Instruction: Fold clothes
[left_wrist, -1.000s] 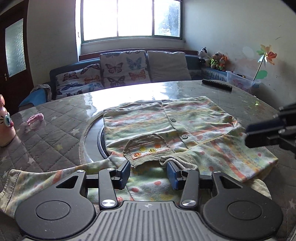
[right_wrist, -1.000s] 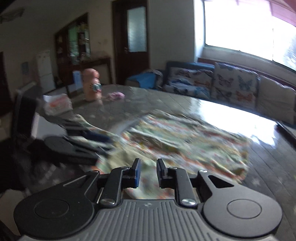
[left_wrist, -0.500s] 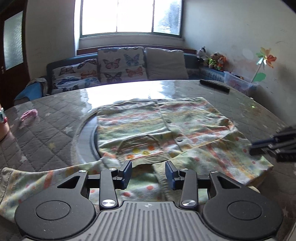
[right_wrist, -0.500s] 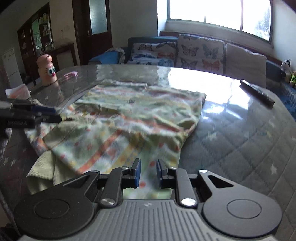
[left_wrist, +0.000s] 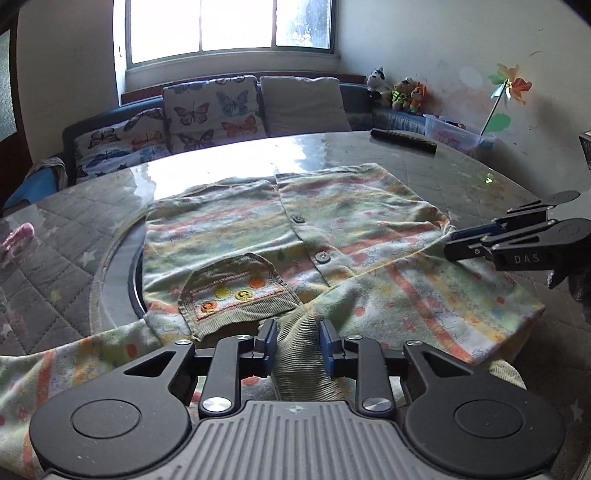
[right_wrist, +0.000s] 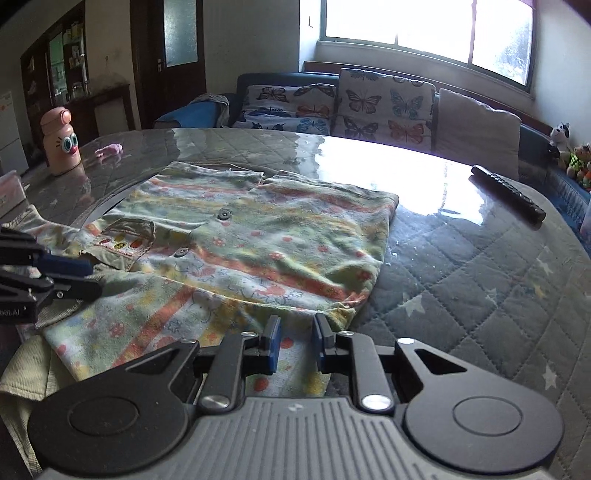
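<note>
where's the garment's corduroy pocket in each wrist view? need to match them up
Left wrist: corduroy pocket lower centre, just above the left gripper.
Right wrist: pocket at left, beyond the left gripper's fingers.
Shared landmark: black remote control on the far side of the table.

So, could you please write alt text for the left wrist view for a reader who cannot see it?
The left gripper is closing around a ribbed green cuff of a pastel striped child's shirt spread on a quilted table. The right gripper reaches in from the right over the shirt's edge.
</note>
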